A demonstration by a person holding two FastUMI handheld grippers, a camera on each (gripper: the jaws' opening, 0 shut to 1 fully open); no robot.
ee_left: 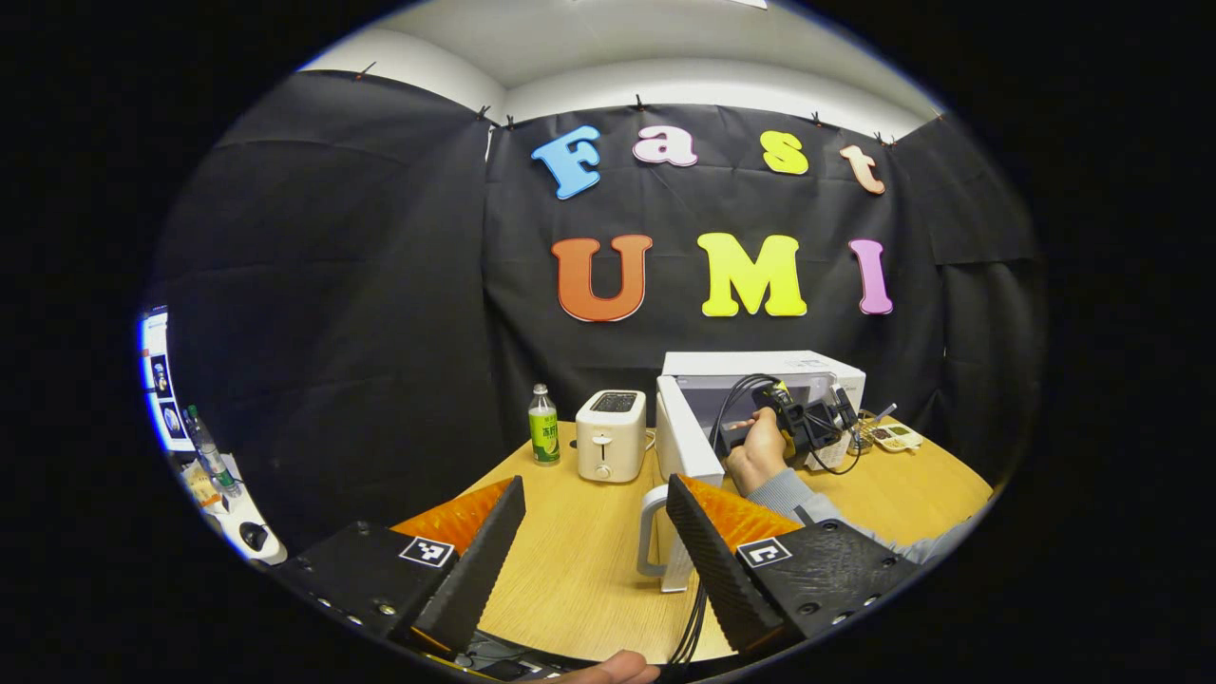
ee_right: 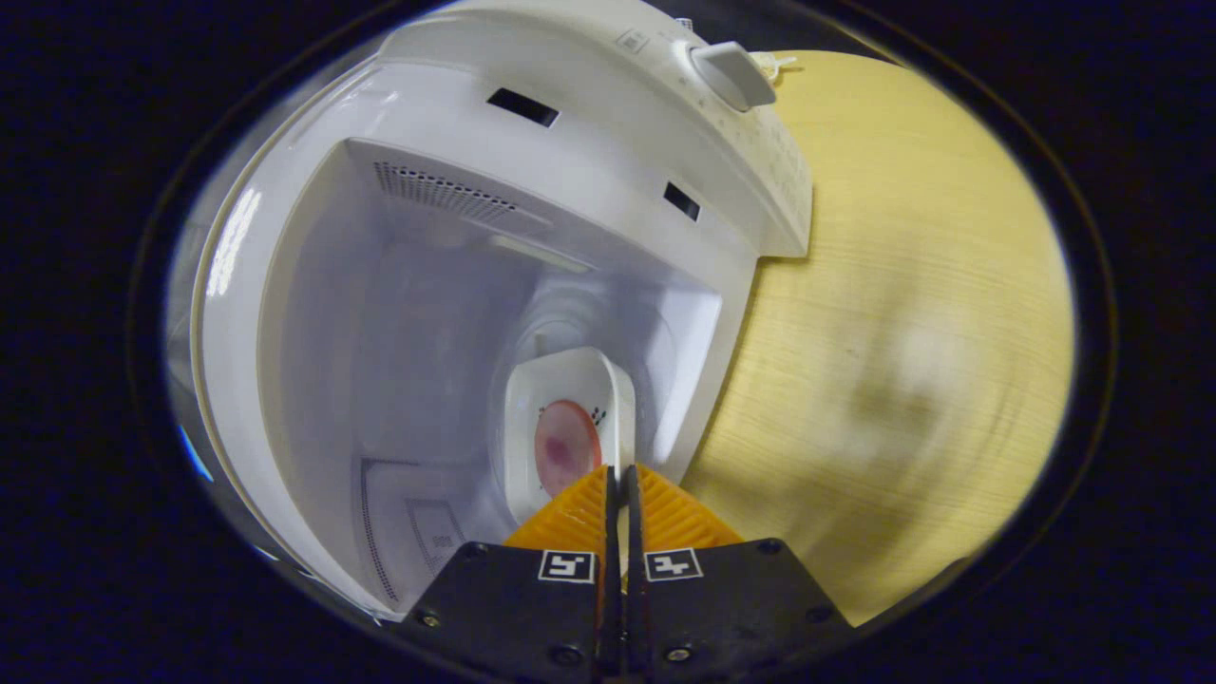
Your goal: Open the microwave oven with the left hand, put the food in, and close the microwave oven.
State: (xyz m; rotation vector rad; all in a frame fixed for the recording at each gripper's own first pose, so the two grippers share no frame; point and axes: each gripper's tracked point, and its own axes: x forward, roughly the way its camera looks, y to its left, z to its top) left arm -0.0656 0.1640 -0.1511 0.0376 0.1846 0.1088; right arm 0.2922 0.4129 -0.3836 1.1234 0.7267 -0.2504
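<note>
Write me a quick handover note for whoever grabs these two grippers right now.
Left tool: open, holding nothing, hovering over the wooden table.
Right tool: shut on the rim of the white square dish with a pink food slice, held inside the cavity of the white microwave oven.
Done: white microwave door is open, dish is inside.
Left: release the dish, pull the right tool out, close the door with the left.

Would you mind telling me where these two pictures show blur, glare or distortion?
Right gripper view: the wooden table is smeared and soft, glare streaks the microwave frame at left, while the plate stays fairly sharp. Left gripper view: crisp throughout, though fisheye bends the table's edge.
</note>
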